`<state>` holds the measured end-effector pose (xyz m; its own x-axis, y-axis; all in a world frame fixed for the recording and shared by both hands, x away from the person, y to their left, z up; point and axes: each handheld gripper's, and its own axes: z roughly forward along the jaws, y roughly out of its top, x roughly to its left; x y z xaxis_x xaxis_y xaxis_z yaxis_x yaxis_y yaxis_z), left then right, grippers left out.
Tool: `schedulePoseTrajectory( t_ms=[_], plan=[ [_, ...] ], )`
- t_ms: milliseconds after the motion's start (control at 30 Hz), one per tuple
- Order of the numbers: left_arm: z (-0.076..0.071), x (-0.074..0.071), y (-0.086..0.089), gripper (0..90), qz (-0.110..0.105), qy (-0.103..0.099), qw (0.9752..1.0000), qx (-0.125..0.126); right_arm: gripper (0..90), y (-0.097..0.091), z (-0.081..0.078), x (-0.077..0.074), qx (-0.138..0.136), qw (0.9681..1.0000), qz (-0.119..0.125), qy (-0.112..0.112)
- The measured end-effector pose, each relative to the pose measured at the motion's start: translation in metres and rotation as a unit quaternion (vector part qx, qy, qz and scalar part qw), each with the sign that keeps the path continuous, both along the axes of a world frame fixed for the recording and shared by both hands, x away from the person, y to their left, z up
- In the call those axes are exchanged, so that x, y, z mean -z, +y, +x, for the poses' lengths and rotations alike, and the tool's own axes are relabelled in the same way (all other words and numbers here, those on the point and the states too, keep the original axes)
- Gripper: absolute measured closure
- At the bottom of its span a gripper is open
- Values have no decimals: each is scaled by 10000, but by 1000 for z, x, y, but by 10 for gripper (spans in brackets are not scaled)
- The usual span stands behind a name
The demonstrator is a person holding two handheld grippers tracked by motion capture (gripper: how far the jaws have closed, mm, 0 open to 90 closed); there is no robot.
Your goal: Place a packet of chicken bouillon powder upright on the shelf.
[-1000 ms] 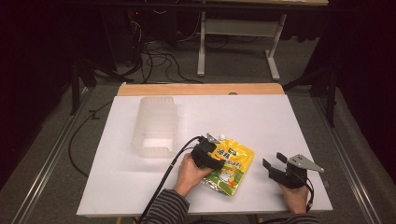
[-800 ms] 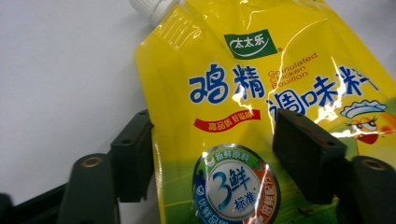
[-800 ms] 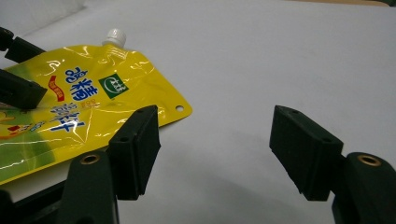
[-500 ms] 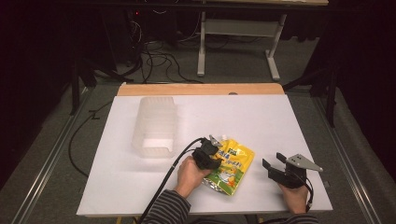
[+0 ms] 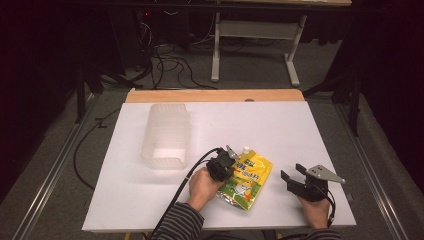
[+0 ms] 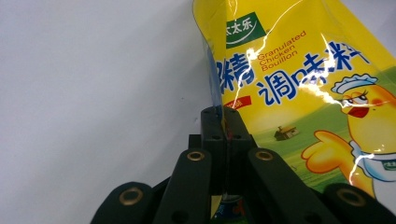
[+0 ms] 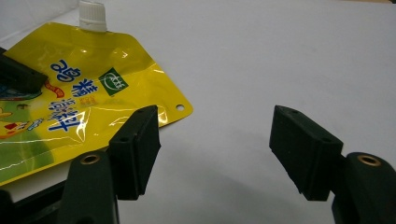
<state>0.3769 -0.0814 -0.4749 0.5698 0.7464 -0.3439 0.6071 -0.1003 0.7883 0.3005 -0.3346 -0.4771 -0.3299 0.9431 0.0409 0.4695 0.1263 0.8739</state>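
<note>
- Since the earlier frames, the left gripper has just been closing its jaws; they now pinch the edge of the yellow pouch, where a second ago they stood wide at that same edge.
- Neither hand has shifted, and the pouch lies where it lay before.
- From the left gripper view, the two black jaws meet with the pouch's thin side seam caught between them.
- The pouch lies flat on the white table, near the front edge, between the two hands.
- Its white cap points away from the person.
- The left hand sits just left of the pouch, with the gripper reaching over the pouch's upper left edge.
- The right gripper hovers right of the pouch, apart from it, jaws wide and with nothing between them.
- From the right gripper view, the pouch lies to the left beyond the left jaw, and its cap shows at the top.
- A clear plastic bin lies on its side on the left half of the table, well apart from the pouch.
</note>
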Motion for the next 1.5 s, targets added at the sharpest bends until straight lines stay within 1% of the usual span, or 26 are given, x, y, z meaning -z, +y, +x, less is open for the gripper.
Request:
schedulePoseTrajectory(
  t_ms=[100, 133, 200, 300, 367, 467, 500, 533, 633, 733, 767, 800, 833, 900, 1000, 1033, 1067, 1100, 1200, 1233, 1300, 1333, 1367, 1400, 1467, 1500],
  plan=[
    [-2, -12, 5, 900, -304, -4, 9995, 49, 339, -1, -1, 0, 4, 10000, 27, -9],
    [-2, -12, 5, 900, -304, -4, 9995, 49, 339, -1, -1, 0, 4, 10000, 27, -9],
    [-4, -24, 10, 900, -530, 13, 9986, 70, 338, 0, -1, 0, 5, 10000, 36, -8],
    [-10, -34, 16, 900, -621, -103, 9980, 99, 338, 0, -1, 0, -5, 10000, 34, -22],
    [-11, -38, 18, 900, -708, -105, 9974, 127, 338, -1, -1, 0, 0, 10000, 36, -47],
    [-13, -47, 24, 900, -920, -120, 9956, 111, 338, -1, -1, 0, 1, 10000, 47, -45],
    [-14, -52, 27, 900, -1056, -119, 9943, 83, 339, -1, -2, 0, 12, 10000, 73, -35],
    [-14, -52, 27, 900, -1056, -119, 9943, 83, 340, -1, -2, 0, 11, 10000, 70, -51],
    [-15, -59, 32, 900, -1204, -59, 9927, 64, 340, -1, -2, 0, 5, 10000, 60, -37],
    [-18, -66, 37, 900, -1328, -76, 9911, 102, 340, -1, -1, 0, -3, 10000, 56, -44],
    [-19, -71, 40, 900, -1452, -69, 9893, 114, 340, -1, -2, 0, 12, 10000, 69, -35],
    [-19, -74, 42, 900, -1503, -67, 9885, 124, 340, -1, -2, 0, 14, 10000, 70, -41],
    [-19, -74, 42, 900, -1503, -67, 9885, 124, 340, -1, -2, 0, 10, 10000, 69, -55],
    [-20, -81, 44, 900, -1568, -134, 9874, 139, 340, -1, -2, 0, 10, 10000, 71, -52],
    [-23, -89, 46, 900, -1605, -245, 9866, 171, 340, -1, -2, 0, -8, 10000, 70, -68],
    [-24, -94, 47, 900, -1640, -298, 9858, 186, 340, -1, -2, 0, -9, 10000, 68, -72],
    [-24, -94, 47, 900, -1640, -298, 9858, 186, 340, -1, -2, 0, -9, 10000, 68, -72],
    [-25, -98, 49, 900, -1677, -347, 9850, 191, 340, -1, -2, 0, -6, 9999, 79, -75],
    [-25, -102, 51, 900, -1683, -389, 9848, 200, 340, -1, -2, 0, 0, 9999, 85, -68],
    [-26, -105, 52, 900, -1719, -410, 9841, 193, 340, -1, -2, 0, -7, 9999, 83, -66],
    [-27, -110, 55, 900, -1720, -490, 9837, 206, 340, -1, -2, 0, 0, 9999, 86, -75],
    [-27, -110, 55, 900, -1720, -490, 9837, 206, 340, -1, -2, 0, 0, 9999, 86, -75],
    [-27, -114, 57, 900, -1749, -553, 9829, 170, 339, -1, -2, 0, -7, 9999, 80, -67],
    [-27, -114, 57, 900, -1749, -553, 9829, 170, 339, -1, -2, 0, -7, 9999, 80, -67],
    [-26, -121, 63, 900, -1830, -632, 9810, 132, 339, -1, -2, 0, 11, 9999, 93, -69],
    [-26, -123, 65, 900, -1839, -662, 9806, 129, 339, -1, -2, 0, 3, 9999, 83, -63]
  ],
)
